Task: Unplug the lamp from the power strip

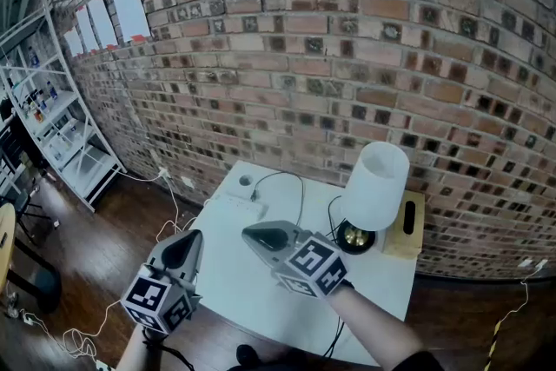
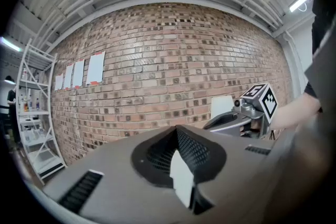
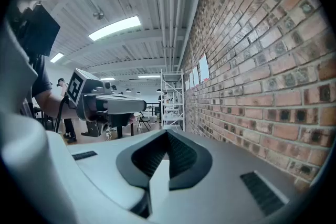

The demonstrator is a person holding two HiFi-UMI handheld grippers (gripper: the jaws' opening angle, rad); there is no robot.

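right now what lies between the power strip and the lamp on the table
Head view: a black cord arcs over bare white table between power strip and lamp.

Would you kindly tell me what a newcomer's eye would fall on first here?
The white-shaded lamp stands at the right rear of the white table, before a big brick wall. Nearer the camera, the left gripper and the right gripper hang near the table's front, both shut and empty.
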